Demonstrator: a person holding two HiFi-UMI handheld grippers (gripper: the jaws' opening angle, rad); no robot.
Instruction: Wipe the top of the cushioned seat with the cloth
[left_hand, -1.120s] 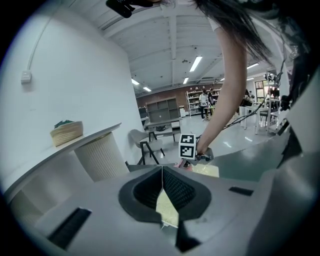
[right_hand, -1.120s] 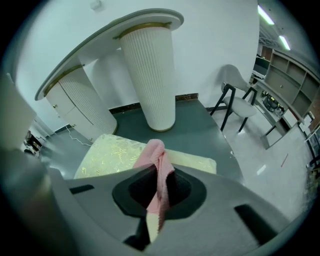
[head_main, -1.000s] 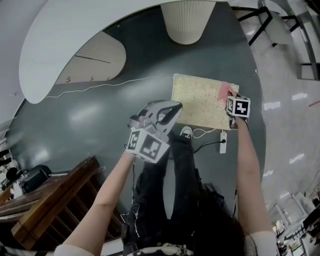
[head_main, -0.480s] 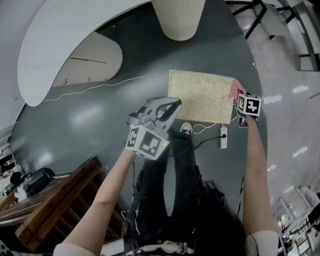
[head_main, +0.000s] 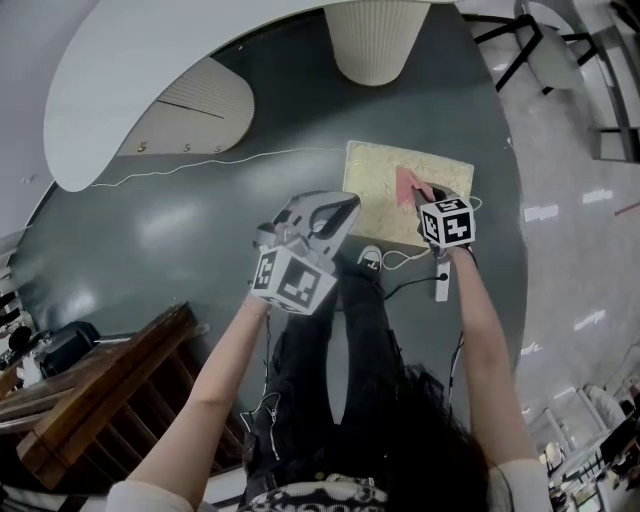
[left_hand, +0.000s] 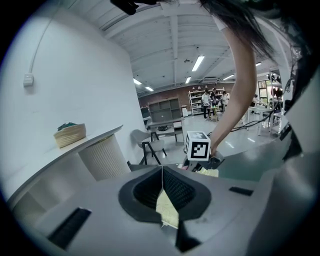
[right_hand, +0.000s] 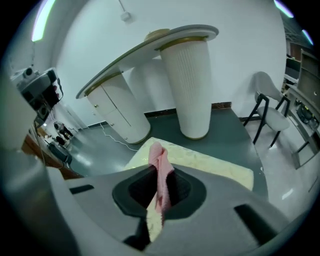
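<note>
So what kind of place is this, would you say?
Probably an open-plan office or workshop hall: strip lights overhead, storage shelves at the far end, and a curved white counter.

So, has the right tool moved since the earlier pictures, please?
Yes, the right tool has shifted left, from the right edge of the cushioned seat toward its middle.

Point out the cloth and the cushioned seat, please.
cloth (right_hand: 160, 170): right gripper view, middle of its upright pink fold.
cushioned seat (head_main: 372, 185): head view, bare left part of its top.
</note>
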